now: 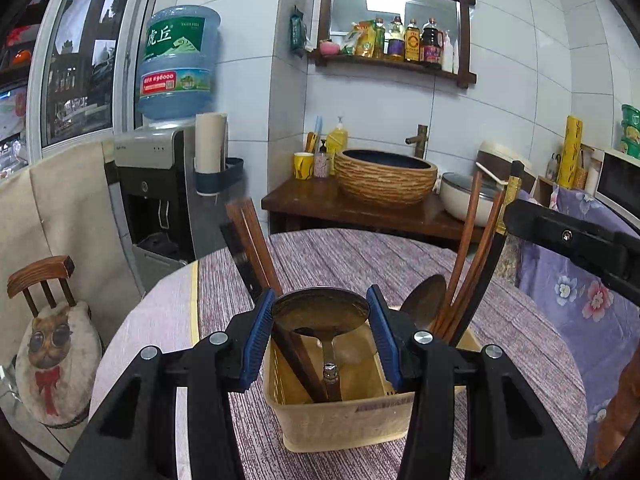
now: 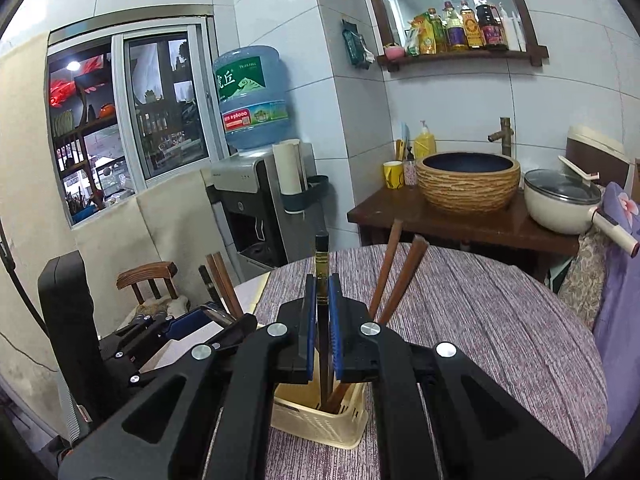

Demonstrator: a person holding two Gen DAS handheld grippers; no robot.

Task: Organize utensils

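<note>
Low in the frame, our right gripper [image 2: 323, 312] clamps the black chopstick [image 2: 321, 264] over the caddy [image 2: 320, 420]; our left gripper [image 1: 320, 334], apart, flanks the ladle [image 1: 320, 312]; tugging risks tipping it.

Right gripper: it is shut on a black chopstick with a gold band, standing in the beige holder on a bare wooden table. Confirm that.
One detail is wrong: the table is not bare wood; a purple striped cloth covers it, as the right wrist view shows. The rest holds: the right gripper is shut on the black chopstick with a gold band, which stands in the beige holder.
</note>
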